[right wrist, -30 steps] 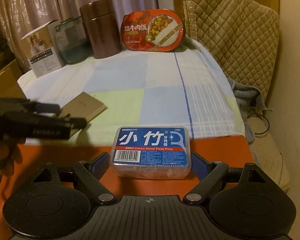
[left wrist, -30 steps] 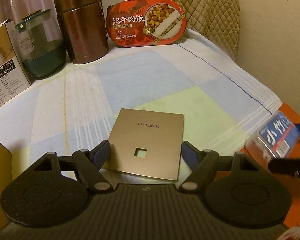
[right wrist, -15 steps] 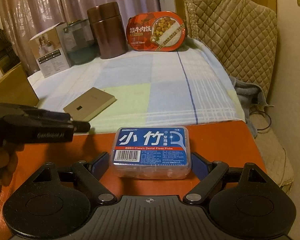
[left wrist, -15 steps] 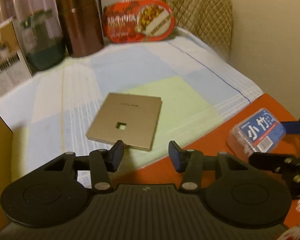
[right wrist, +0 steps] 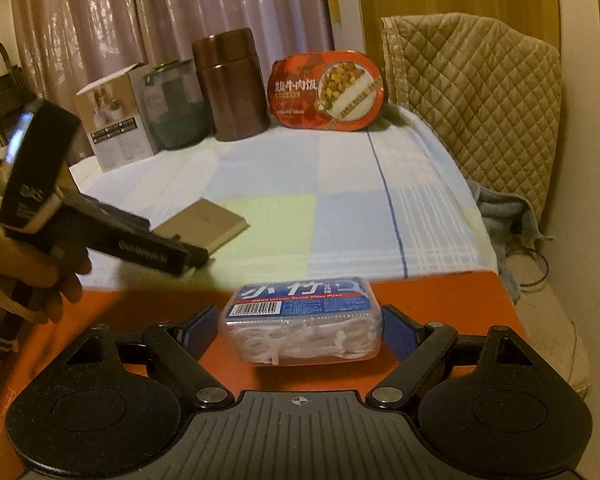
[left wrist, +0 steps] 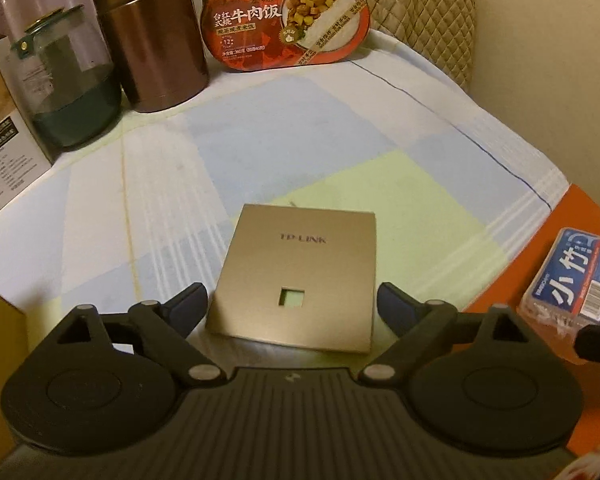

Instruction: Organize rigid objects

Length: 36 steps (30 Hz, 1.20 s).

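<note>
Our left gripper [left wrist: 292, 304], fingers just reopened wide, straddles the gold TP-LINK panel [left wrist: 298, 276]; closing off-centre could skid it across the bed sheet [left wrist: 300, 140].

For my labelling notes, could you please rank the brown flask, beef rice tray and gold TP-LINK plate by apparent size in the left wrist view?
1. gold TP-LINK plate, nearest the camera.
2-3. beef rice tray and brown flask look alike.

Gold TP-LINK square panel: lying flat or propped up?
Flat. The gold TP-LINK square panel lies face up on the checked cloth, logo and square cut-out facing upward.
</note>
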{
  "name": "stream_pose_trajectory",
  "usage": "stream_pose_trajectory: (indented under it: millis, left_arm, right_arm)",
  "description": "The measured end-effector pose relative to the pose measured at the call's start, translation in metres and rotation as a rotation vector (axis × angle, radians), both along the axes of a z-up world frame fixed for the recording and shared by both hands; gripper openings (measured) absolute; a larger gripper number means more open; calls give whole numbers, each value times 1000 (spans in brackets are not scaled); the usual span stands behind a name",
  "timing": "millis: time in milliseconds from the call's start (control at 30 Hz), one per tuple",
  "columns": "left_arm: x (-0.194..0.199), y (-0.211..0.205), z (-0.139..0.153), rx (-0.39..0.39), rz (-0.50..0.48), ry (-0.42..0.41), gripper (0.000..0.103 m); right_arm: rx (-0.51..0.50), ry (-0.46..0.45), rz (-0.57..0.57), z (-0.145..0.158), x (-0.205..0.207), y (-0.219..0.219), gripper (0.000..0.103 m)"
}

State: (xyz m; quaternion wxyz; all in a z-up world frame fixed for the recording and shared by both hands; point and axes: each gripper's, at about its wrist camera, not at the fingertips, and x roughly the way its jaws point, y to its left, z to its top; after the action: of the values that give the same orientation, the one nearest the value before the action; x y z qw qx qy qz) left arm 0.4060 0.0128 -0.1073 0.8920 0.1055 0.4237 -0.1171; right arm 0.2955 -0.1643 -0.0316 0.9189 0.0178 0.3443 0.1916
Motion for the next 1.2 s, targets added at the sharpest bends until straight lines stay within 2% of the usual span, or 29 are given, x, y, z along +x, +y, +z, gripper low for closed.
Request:
stream_pose_trajectory:
  millis: [133,233,367,567,633,700,733,800,900,1200]
  left_arm:
    - [8,5,-2,-65,59,30,88]
    - [0,-2,1,-60,79,44,87]
    - [-31,-17,9,-45,82,30,87]
    - [-94,-24,16,-13,120,-44,87]
    - [-113,-18,13,-36,159,-46,87]
    - [-127,-13,8,-92,181,-48,87]
    - [-131,-10,5,-116,188,-54,87]
    - [-139,-6,-2,-130,183,-62,87]
    - [-144,-2,-6,-114,137,-105,87]
    - [-133,-2,-8,-117,110,-91,88]
  right_arm:
    - [-7,-1,-20,0,3,-4,83]
    - [-25,1,-26,-4,3,-7,83]
    - [-36,13,-27,-11,-2,-8,83]
    - [-71,10,-23,-14,-18,-8,83]
    - [-98,3,-14,-15,-26,-7,83]
    - [-123,17,-2,-19,-32,-5,83]
    - [-131,34,2,-22,-33,-5,83]
    - [-156,12,11,-26,-39,-5,83]
    - [-162,-10,5,-29,-43,-6,84]
    - [-142,-66,-44,-30,-41,1,89]
